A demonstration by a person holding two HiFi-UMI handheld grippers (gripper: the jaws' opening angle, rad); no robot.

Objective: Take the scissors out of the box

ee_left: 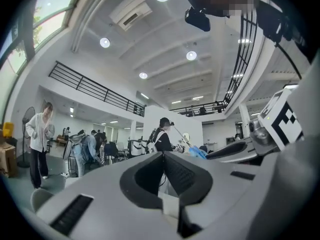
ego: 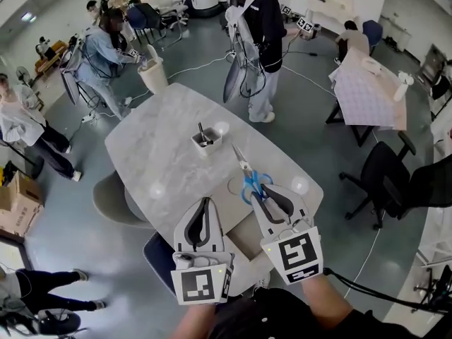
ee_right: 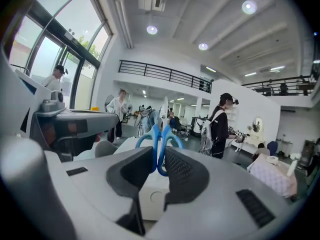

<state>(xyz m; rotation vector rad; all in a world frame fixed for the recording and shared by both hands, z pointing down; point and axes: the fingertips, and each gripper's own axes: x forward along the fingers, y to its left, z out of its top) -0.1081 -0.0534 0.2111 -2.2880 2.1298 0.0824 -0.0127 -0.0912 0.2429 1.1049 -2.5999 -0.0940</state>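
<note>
**A:** Your right gripper (ee_right: 159, 153) pinches the scissors (ee_right: 161, 133) by the blue handles, blades pointing away. That looks like a safe, firm hold.

**B:** They're above the table (ego: 162, 140), clear of the box (ego: 206, 141). Your left gripper (ee_left: 162, 155) hovers alongside, closed and empty.

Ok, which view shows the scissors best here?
Head view: the whole scissors show, blue handles clamped in the right tongs, blades free. The right gripper view shows only the handle loops between its tongs; the left gripper view only a distant blue sliver.
</note>
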